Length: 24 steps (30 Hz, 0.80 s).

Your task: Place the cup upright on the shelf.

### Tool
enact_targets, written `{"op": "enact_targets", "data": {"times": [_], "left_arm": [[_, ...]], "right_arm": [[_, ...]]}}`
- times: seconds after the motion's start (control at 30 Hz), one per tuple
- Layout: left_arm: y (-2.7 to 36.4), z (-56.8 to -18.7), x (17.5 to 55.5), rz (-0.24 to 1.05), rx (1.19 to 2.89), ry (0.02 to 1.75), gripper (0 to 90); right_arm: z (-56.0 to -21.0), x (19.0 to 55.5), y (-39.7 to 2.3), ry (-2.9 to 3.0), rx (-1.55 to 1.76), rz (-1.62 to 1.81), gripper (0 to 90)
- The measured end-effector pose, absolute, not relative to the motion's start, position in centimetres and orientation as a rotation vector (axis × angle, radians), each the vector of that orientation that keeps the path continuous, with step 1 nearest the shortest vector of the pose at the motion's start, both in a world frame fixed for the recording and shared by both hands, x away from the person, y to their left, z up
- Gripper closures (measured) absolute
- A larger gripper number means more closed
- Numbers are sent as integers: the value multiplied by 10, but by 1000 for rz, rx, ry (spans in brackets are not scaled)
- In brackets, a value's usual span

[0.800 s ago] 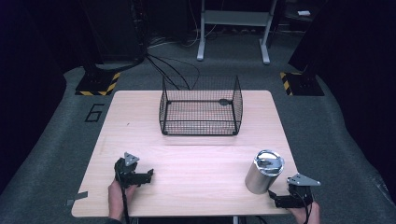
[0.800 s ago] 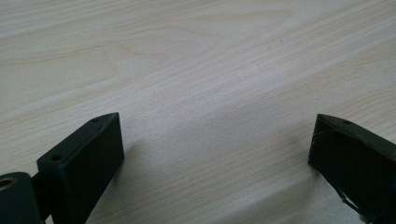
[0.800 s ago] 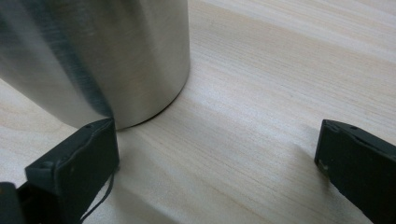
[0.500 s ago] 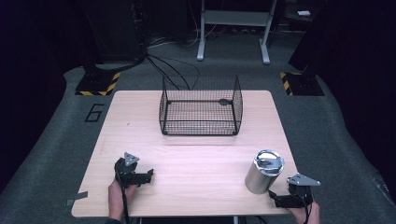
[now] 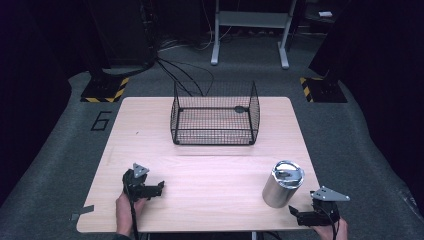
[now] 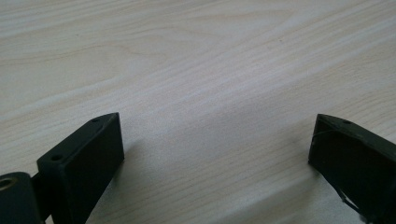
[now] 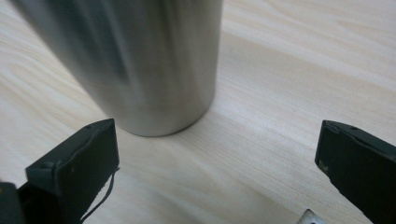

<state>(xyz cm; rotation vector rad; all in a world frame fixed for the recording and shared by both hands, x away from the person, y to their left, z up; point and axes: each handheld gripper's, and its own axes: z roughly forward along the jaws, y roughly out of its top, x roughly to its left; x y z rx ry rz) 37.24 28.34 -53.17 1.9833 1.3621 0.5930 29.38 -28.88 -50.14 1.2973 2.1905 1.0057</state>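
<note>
The upright, brushed-steel cylindrical canister with a shiny lid (image 5: 283,183) stands on the pale wooden table (image 5: 210,165) near its front right corner, and the right gripper (image 5: 304,216) sits just beside it, toward the person and slightly to the right. In the right gripper view the canister (image 7: 149,65) rises just ahead of the wide-spread jaws and left of their centre line, apart from both, so I judge the coming move to be a short push forward with a shift toward the left jaw. Its long axis is vertical, so the jaws would meet its curved wall from the side. The right hand is much the nearer; the left gripper (image 5: 150,189) rests well apart at the front left, its jaws also spread wide over bare wood and holding nothing. The black wire-mesh basket (image 5: 215,117) stands at the far middle of the table. The canister's top is cut off in the right gripper view, and a small dark item inside the basket is too small to identify.
</note>
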Motion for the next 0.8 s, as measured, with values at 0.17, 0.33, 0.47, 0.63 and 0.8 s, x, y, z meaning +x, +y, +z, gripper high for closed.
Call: {"op": "enact_targets", "data": {"times": [0.17, 0.33, 0.47, 0.63, 0.8], "left_arm": [[283, -532, 372, 593, 1983, 1362, 32], [283, -532, 372, 593, 1983, 1362, 32], [283, -532, 372, 593, 1983, 1362, 32], [283, -532, 372, 592, 1983, 1362, 31], [283, -532, 372, 593, 1983, 1362, 32]], "right_arm": [[-484, 286, -285, 2205, 1269, 1045, 0], [-469, 280, -278, 2195, 1247, 1087, 0], [-458, 277, -271, 2165, 1236, 1124, 0], [-448, 278, -261, 2131, 1205, 1157, 0], [-443, 286, -249, 2090, 1191, 1180, 0]]}}
